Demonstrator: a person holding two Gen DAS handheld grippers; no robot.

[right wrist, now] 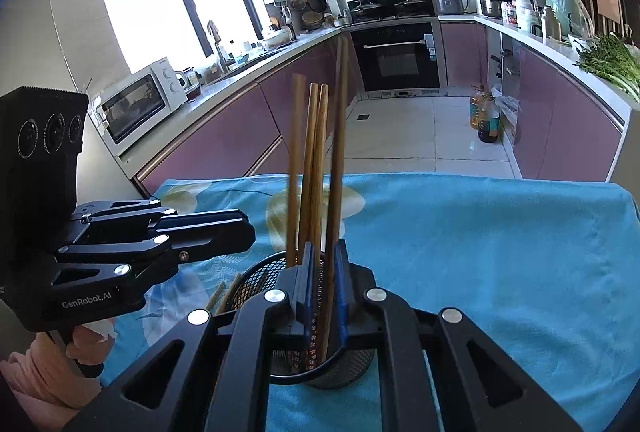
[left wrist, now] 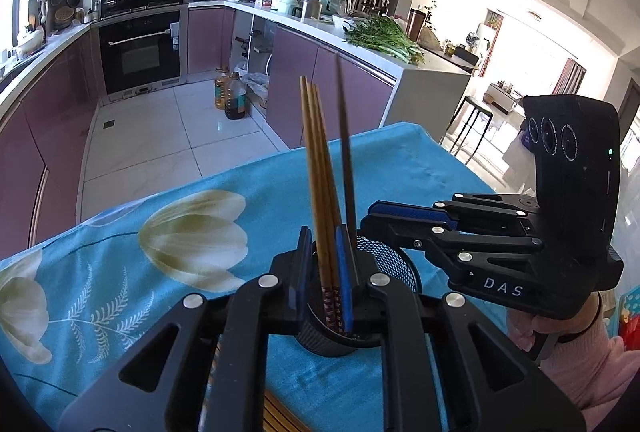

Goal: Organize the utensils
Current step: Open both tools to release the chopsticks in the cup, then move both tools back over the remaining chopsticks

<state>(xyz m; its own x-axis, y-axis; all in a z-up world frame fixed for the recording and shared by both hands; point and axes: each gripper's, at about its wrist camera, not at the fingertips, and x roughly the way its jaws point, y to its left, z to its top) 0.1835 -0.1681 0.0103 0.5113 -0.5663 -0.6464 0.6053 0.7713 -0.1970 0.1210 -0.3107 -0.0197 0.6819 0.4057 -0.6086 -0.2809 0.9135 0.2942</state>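
Note:
A black mesh utensil cup (left wrist: 386, 258) (right wrist: 256, 282) stands on the blue flowered tablecloth (left wrist: 120, 272) (right wrist: 480, 252). Both grippers reach over its rim. My left gripper (left wrist: 324, 234) has brown chopsticks (left wrist: 316, 159) upright between its pads with a little slack on the left side; their patterned lower ends sit inside the cup. My right gripper (right wrist: 324, 246) likewise straddles two chopsticks (right wrist: 334, 151) whose ends rest in the cup, loosely. From the side, each view shows the other gripper: the right gripper (left wrist: 366, 222) and the left gripper (right wrist: 252, 236). Pink sleeves show at both handles.
More brown chopsticks (left wrist: 276, 416) (right wrist: 224, 296) lie on the cloth near the cup. Beyond the table's far edge (left wrist: 360, 139) is a kitchen floor with oil bottles (left wrist: 234, 99), purple cabinets, an oven (right wrist: 396, 55) and counters with greens (left wrist: 384, 37) and a microwave (right wrist: 140, 103).

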